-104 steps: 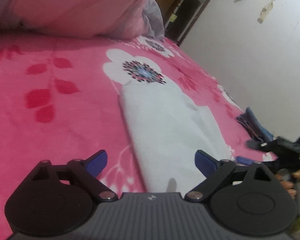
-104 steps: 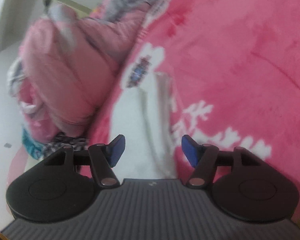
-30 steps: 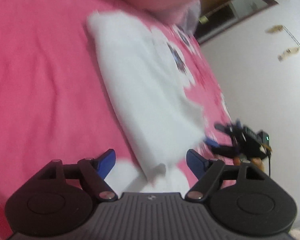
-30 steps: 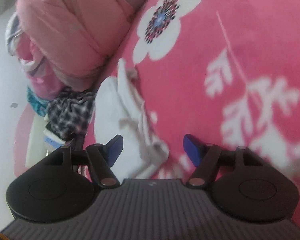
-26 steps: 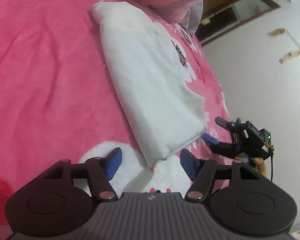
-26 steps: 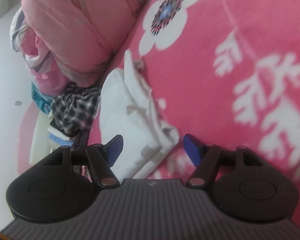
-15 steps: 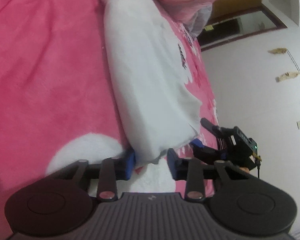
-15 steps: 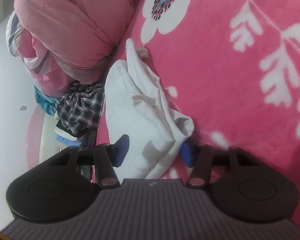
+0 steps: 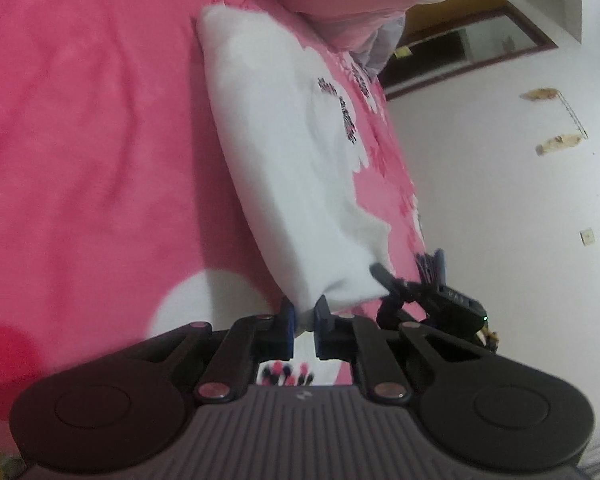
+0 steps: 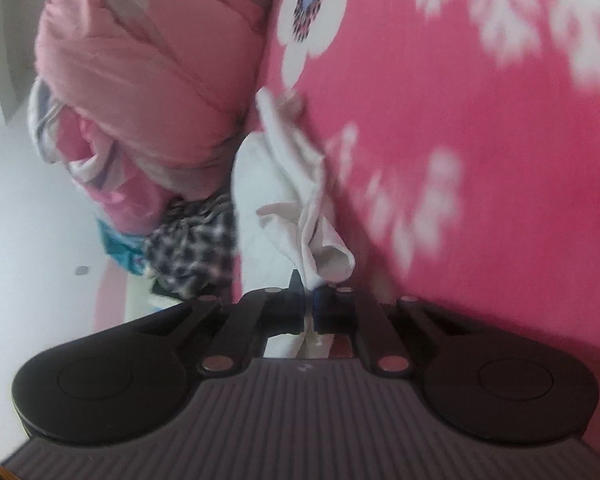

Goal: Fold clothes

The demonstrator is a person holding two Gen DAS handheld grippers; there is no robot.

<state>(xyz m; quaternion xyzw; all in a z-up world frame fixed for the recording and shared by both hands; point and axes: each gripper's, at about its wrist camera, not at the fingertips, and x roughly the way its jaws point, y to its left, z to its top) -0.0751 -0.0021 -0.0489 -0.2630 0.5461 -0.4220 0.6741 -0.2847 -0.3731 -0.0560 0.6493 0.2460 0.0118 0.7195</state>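
Note:
A white garment (image 9: 292, 168), folded into a long strip, lies on the pink flowered bedspread (image 9: 84, 140). My left gripper (image 9: 304, 320) is shut on the strip's near corner. Seen in the left wrist view, my right gripper (image 9: 400, 292) grips the other near corner just to the right. In the right wrist view the white garment (image 10: 288, 208) bunches into folds, and my right gripper (image 10: 309, 300) is shut on its near edge.
A heap of pink bedding (image 10: 148, 80) lies at the head of the bed, with a checked cloth (image 10: 192, 244) and a teal item (image 10: 120, 248) beside it. A white wall (image 9: 520, 200) and a dark doorway (image 9: 460, 48) stand beyond the bed's far edge.
Both grippers went from wide open to shut on the near end of the white garment. Both came in low and close to its corners.

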